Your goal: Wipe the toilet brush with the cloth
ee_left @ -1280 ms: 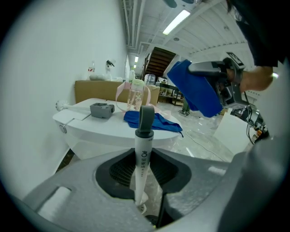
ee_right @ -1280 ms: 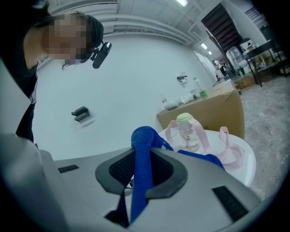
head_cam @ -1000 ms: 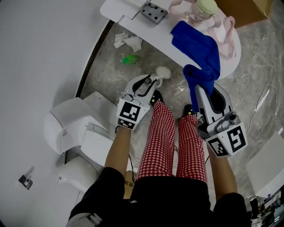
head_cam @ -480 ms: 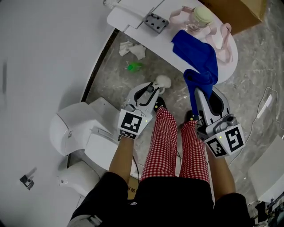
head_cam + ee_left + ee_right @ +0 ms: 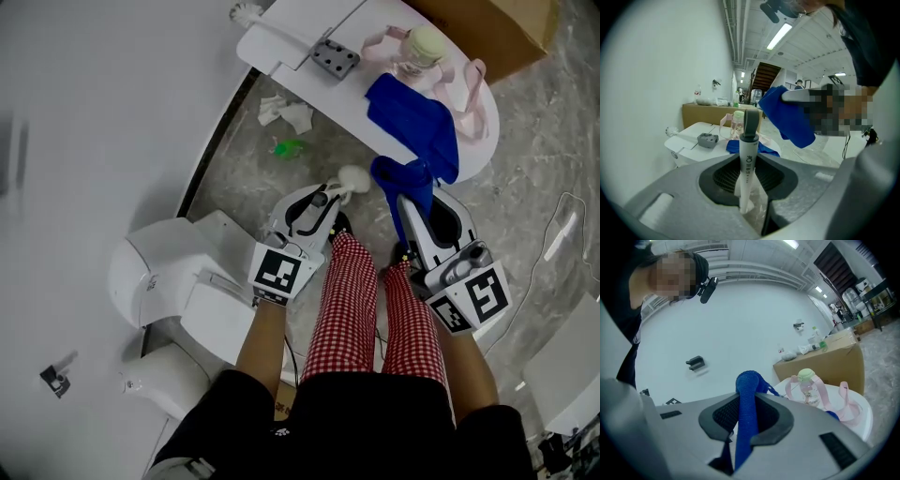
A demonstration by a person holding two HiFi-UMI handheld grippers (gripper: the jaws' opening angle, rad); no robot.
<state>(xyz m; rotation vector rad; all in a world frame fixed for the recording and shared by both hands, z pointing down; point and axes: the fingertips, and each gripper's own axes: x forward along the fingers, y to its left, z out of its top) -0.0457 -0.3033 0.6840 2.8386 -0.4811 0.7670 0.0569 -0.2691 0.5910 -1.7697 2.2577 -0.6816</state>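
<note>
My left gripper is shut on the toilet brush's white handle, which stands upright between the jaws with its grey loop end on top. A white tuft, seemingly the brush head, shows just past the jaws in the head view. Close to its right, my right gripper is shut on a bunched end of the blue cloth. The rest of the cloth trails up onto the white table.
On the table lie a grey block, a bottle with pink straps and a second white brush; a cardboard box stands behind. A white toilet is at left. Paper scraps and a green bit litter the floor.
Both grippers have risen with their loads. The right gripper has drawn the cloth end leftward, closer to the brush, and more cloth has lifted off the table.
</note>
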